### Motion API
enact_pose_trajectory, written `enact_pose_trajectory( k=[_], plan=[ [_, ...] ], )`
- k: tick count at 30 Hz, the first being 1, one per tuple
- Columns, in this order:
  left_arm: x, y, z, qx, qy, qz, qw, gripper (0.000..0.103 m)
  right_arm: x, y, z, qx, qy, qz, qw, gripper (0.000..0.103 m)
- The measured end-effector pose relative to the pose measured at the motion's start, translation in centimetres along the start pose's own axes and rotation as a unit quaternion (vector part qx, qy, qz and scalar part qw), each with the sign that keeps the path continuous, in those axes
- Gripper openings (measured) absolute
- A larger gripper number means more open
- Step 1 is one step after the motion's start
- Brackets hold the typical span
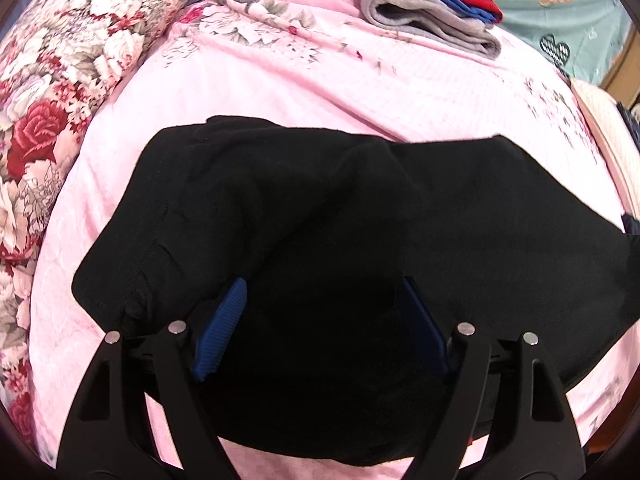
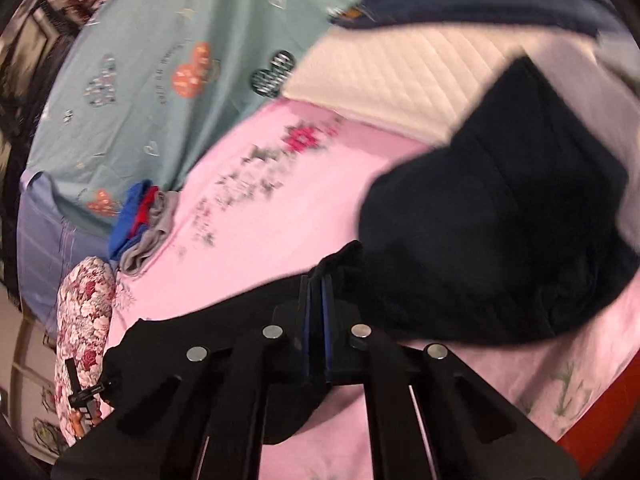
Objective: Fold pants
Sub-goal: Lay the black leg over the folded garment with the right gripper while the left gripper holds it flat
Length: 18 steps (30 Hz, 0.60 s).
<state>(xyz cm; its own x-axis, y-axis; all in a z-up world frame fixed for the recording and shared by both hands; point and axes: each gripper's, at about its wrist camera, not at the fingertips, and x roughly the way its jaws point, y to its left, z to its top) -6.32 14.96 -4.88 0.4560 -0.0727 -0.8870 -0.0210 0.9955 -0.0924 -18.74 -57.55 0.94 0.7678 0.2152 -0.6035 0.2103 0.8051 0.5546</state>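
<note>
The black pants [image 1: 304,216] lie spread on the pink floral bedsheet [image 1: 280,76]. My left gripper [image 1: 324,284] is open, its blue-padded fingers [image 1: 224,328] wide apart just above the near part of the pants. In the right wrist view my right gripper [image 2: 316,280] is shut on an edge of the black pants [image 2: 224,320] and holds it lifted above the sheet [image 2: 256,232]. A dark, loosely bunched garment [image 2: 492,232] lies ahead to the right.
A red and white floral pillow [image 1: 60,92] lies along the left. A folded stack of grey, blue and red clothes [image 1: 432,4] sits at the far side, also in the right wrist view [image 2: 140,224]. A teal heart-print sheet [image 2: 168,76] and a cream quilted pad [image 2: 400,80] lie beyond.
</note>
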Motion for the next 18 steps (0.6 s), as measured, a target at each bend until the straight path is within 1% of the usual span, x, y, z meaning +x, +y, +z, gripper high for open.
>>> enact_pose_trajectory(
  k=[2,4,6,7,8,9,10,11,12,13,14,16,17,18],
  plan=[
    [-0.1,0.3,-0.1,-0.006,-0.003,-0.002,1.0000,0.073,-1.2,1.7,1.5,-0.020,-0.022,0.012,0.999,0.005],
    [-0.3,0.6,-0.2,-0.008,-0.006,-0.006,0.9999,0.073,-1.9,2.6,2.6,-0.027,-0.043,0.025,0.998,0.005],
    [-0.3,0.5,-0.3,-0.004,-0.007,-0.004,1.0000,0.073,-1.8,2.3,3.1,-0.024,-0.053,0.022,0.998,0.005],
    [-0.3,0.4,-0.3,-0.001,-0.006,-0.002,1.0000,0.072,-1.2,1.9,3.0,-0.018,-0.047,0.014,0.999,0.005],
    [-0.2,0.4,-0.3,0.001,-0.005,0.000,1.0000,0.073,0.0,1.1,2.7,-0.012,-0.033,-0.006,0.999,0.005],
    [-0.2,0.3,-0.3,0.004,-0.004,0.003,1.0000,0.073,1.3,0.1,2.3,-0.007,-0.014,-0.027,1.000,0.005],
    [-0.2,0.2,-0.3,0.006,-0.003,0.004,1.0000,0.073,2.4,-0.8,1.8,0.001,0.006,-0.034,0.999,0.006],
    [-0.2,0.2,-0.3,0.006,-0.002,0.004,1.0000,0.072,3.9,-1.9,1.2,0.012,0.034,-0.054,0.998,0.008],
    [-0.2,0.3,-0.2,0.007,-0.001,0.004,1.0000,0.073,4.7,-2.8,0.7,0.017,0.050,-0.080,0.995,0.008],
    [-0.2,0.3,-0.2,0.007,0.000,0.003,1.0000,0.073,5.0,-3.7,0.4,0.029,0.055,-0.088,0.994,0.012],
    [-0.2,0.3,-0.2,0.007,0.001,0.002,1.0000,0.073,4.3,-4.9,0.2,0.061,0.044,-0.069,0.995,0.016],
    [-0.2,0.4,-0.2,0.006,0.002,0.001,1.0000,0.073,2.5,-6.3,-0.1,0.103,0.019,-0.049,0.993,0.046],
    [-0.1,0.4,-0.2,0.005,0.003,0.001,1.0000,0.073,1.4,-6.7,-0.5,0.114,0.008,-0.038,0.993,0.049],
    [-0.1,0.4,-0.2,0.006,0.004,0.003,1.0000,0.073,0.7,-6.6,-0.9,0.109,0.007,-0.033,0.993,0.049]
  ],
)
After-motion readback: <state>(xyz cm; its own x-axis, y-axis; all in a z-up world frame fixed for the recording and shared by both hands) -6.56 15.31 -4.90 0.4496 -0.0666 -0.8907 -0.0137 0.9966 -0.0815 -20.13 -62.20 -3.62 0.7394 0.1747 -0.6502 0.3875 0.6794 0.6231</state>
